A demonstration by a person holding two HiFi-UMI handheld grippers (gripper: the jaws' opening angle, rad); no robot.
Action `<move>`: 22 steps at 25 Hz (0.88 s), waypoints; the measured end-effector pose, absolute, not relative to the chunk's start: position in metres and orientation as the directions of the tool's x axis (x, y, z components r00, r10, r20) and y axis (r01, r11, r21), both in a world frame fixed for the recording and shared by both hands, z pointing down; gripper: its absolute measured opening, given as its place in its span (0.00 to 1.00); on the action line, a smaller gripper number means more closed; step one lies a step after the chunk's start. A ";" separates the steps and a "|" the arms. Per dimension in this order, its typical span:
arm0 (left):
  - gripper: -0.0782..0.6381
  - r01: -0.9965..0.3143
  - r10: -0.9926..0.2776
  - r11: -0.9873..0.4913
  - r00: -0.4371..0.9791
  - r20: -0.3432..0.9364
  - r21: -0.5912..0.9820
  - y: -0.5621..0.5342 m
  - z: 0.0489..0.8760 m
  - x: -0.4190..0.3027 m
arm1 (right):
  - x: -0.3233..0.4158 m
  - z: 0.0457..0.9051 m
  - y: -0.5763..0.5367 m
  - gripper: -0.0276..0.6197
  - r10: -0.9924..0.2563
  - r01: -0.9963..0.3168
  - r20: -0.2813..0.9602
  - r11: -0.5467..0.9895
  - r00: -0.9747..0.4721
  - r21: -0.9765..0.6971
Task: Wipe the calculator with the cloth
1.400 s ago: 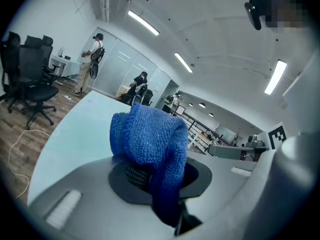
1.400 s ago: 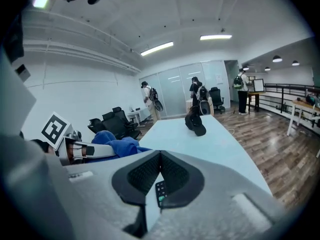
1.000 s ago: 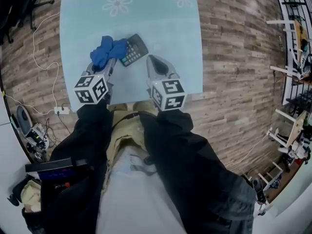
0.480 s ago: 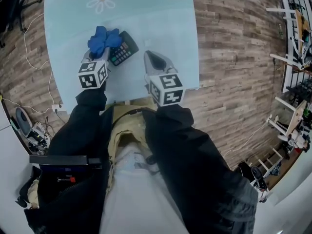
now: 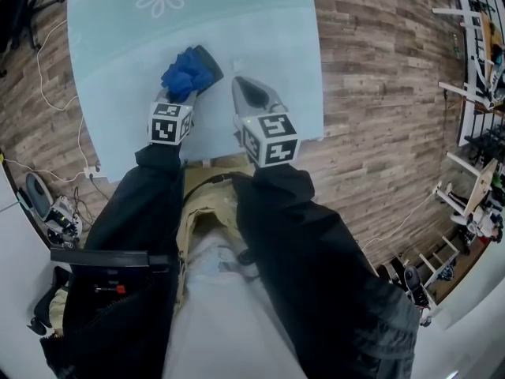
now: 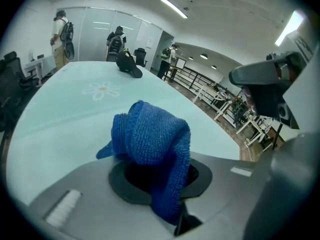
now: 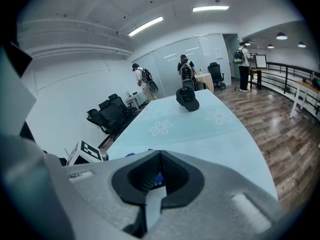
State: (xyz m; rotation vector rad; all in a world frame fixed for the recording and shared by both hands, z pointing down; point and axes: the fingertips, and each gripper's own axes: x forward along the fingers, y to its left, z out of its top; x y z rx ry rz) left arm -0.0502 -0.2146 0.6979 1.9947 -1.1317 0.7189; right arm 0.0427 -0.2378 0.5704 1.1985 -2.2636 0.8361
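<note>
My left gripper [image 5: 182, 95] is shut on a bunched blue cloth [image 5: 188, 73], which lies on top of the black calculator [image 5: 207, 59]; only the calculator's far corner shows. In the left gripper view the cloth [image 6: 150, 144] bulges up out of the closed jaws of the left gripper [image 6: 166, 184] and hides the calculator. My right gripper [image 5: 241, 87] rests shut and empty on the pale blue table [image 5: 268, 30], just right of the cloth. In the right gripper view the right gripper [image 7: 159, 158] has its jaws together with nothing between them.
The table's right edge [image 5: 319, 93] runs close to the right gripper, and the near edge lies under both hands. A black cap [image 7: 187, 98] sits far down the table. People [image 6: 116, 41] stand at the far end. Office chairs [image 7: 107, 116] stand to the left.
My left gripper has slid right and forward with the cloth, which now covers most of the calculator. The right gripper has stayed where it was.
</note>
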 end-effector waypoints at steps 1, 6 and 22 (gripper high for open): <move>0.22 -0.875 -0.468 -0.361 0.468 0.749 0.322 -0.210 0.700 -0.047 | 0.043 0.571 -0.238 0.04 -0.577 -0.845 0.626 0.440 -0.525 -0.304; 0.22 -0.843 -0.420 -0.394 0.519 0.745 0.366 -0.192 0.703 -0.034 | 0.044 0.574 -0.234 0.04 -0.575 -0.847 0.629 0.434 -0.523 -0.307; 0.22 -0.685 -0.343 -0.383 0.729 0.593 0.620 -0.158 0.646 -0.042 | 0.060 0.573 -0.224 0.04 -0.596 -0.859 0.622 0.400 -0.508 -0.318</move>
